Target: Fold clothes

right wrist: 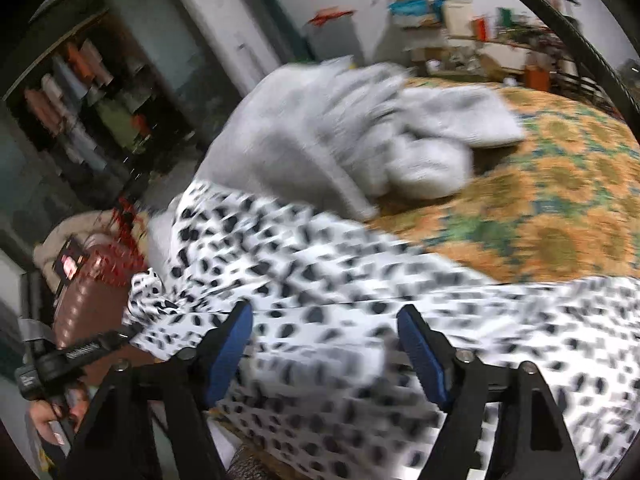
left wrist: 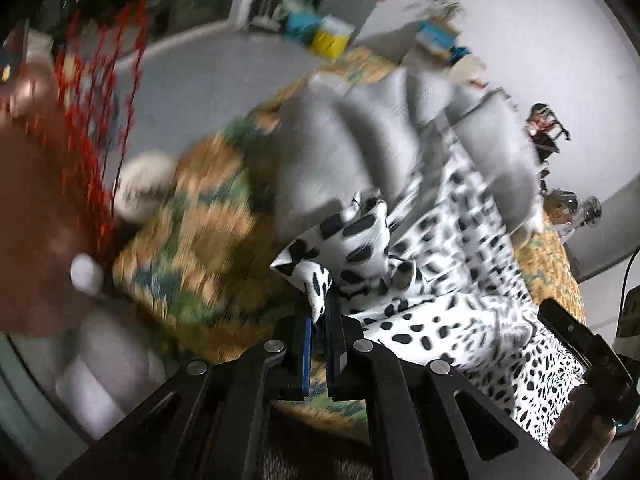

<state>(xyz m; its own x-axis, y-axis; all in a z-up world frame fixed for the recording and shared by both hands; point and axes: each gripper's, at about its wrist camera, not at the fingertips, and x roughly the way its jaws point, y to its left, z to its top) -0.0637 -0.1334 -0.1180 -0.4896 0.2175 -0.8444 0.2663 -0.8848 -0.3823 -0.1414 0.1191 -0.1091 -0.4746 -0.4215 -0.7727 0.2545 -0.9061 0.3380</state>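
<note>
**Spotted garment pinched by the left fingers**

Black-spotted white fabric, the spotted garment [left wrist: 460, 320], lies spread over a sunflower-print bedspread [left wrist: 192, 248]. In the left wrist view the left gripper [left wrist: 319, 312] has its blue-padded fingers [left wrist: 307, 344] closed on a bunched corner of it, at 6 o'clock. A grey garment [left wrist: 360, 140] lies crumpled beyond, toward 12 o'clock, overlapping the spotted one. In the right wrist view the right gripper [right wrist: 325, 316] hovers over the spotted cloth, fingers [right wrist: 420, 344] spread wide and holding nothing.
</note>
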